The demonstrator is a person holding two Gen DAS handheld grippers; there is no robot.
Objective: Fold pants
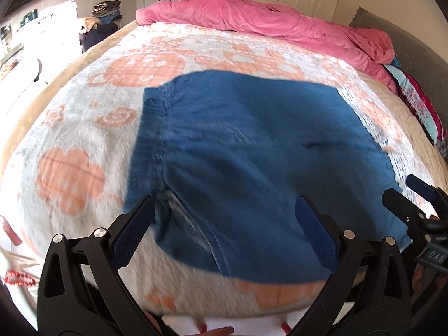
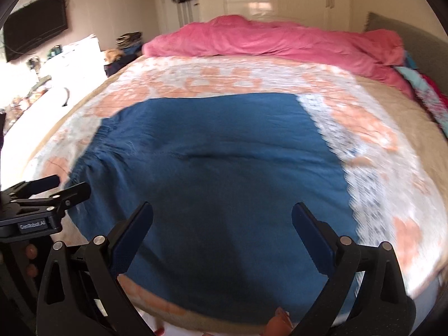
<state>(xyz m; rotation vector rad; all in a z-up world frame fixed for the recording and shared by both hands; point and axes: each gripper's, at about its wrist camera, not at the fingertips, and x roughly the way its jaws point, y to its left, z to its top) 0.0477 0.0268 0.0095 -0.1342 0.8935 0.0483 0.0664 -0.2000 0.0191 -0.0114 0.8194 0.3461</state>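
The blue pants [image 1: 252, 151] lie flat as a folded rectangle on the peach-flowered blanket [image 1: 72, 179], nearer its front edge than the pink duvet [image 1: 252, 14] (elastic waistband to the left). Above the pants, the left gripper [image 1: 225, 210] and right gripper [image 2: 222, 215] both gape wide, holding nothing.

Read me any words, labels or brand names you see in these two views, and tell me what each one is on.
"GenRobot.AI": small plate on the left gripper, seen in the right wrist view.
"DAS": partial, cut off at the frame edge, plate on the right gripper, seen in the left wrist view.
Nothing readable on the blue pants or the patterned blanket.
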